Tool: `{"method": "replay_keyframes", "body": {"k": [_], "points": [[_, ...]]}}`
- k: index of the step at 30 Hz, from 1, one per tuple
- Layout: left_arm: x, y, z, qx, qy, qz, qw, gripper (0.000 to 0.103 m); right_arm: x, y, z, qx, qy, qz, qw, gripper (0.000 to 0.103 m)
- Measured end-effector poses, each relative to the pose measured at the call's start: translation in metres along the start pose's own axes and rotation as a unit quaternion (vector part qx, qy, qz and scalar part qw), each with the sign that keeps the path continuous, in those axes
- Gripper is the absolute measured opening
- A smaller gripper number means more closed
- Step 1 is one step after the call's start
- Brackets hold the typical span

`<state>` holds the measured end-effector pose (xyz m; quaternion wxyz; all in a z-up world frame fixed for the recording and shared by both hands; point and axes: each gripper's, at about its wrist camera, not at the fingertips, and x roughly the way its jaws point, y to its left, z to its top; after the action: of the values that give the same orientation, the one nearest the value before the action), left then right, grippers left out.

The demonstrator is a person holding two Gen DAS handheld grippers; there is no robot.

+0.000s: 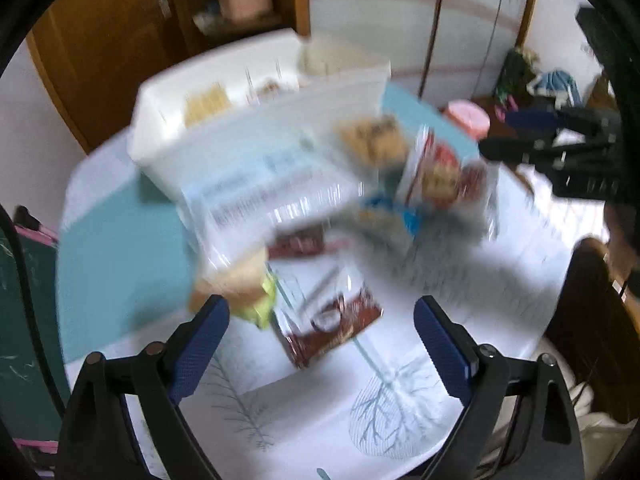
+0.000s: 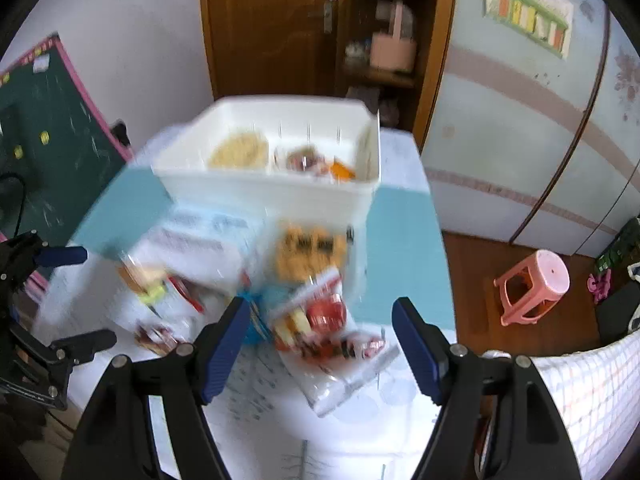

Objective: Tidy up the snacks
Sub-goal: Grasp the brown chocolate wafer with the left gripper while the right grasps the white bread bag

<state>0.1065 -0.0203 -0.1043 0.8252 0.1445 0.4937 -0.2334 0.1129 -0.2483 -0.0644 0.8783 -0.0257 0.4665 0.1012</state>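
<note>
Item: loose heap of clear-wrapped snack packets (image 2: 256, 280), blurred in both views, lying on the white leaf-printed tablecloth (image 1: 304, 412) just in front of the bin. Distinguishable pieces: a golden-brown cracker pack (image 2: 310, 250), a red-and-white printed packet (image 2: 328, 328) nearest the right gripper, a dark red flat packet (image 1: 332, 324) nearest the left gripper, and a sandwich-like pack with a yellow-green edge (image 1: 244, 284).

Container: white rectangular plastic bin (image 2: 276, 196) behind the heap, already holding a pale yellow snack (image 2: 240, 150) and a round dark-centred one (image 2: 302, 158).

Grippers: left gripper (image 1: 322, 334), jaws spread wide and empty, low over the dark red packet. Right gripper (image 2: 320, 340), jaws likewise wide and empty, the red-and-white packet showing between its blue pads (image 2: 224, 348).

Surroundings: teal mat (image 1: 120, 264) under the bin; pink plastic stool (image 2: 536, 284) on the floor, well apart.

Step, as judged: sorting under way, most packets not yet binned. Next move calls for lowering onto a single packet, closing on it alone, then carrying it to the bin.
</note>
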Motion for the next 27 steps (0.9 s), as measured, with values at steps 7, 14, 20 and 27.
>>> {"method": "replay_keyframes", "body": {"k": [7, 14, 20, 27], "points": [[0.043, -0.016, -0.014, 0.062, 0.046, 0.021, 0.9968, 0.084, 0.048, 0.002, -0.02, -0.037, 0.05, 0.016, 0.998, 0.074], [0.058, -0.019, -0.015, 0.078, 0.06, 0.014, 0.9951, 0.074, 0.068, 0.015, -0.027, -0.079, 0.048, -0.013, 0.996, 0.079], [0.062, -0.012, -0.012, 0.074, 0.065, -0.009, 0.9951, 0.073, 0.077, 0.018, -0.032, -0.106, 0.059, -0.021, 0.992, 0.082], [0.06, -0.009, -0.008, 0.086, 0.069, -0.022, 0.9937, 0.062, 0.092, 0.003, -0.036, -0.057, 0.09, 0.009, 0.994, 0.068]]}}
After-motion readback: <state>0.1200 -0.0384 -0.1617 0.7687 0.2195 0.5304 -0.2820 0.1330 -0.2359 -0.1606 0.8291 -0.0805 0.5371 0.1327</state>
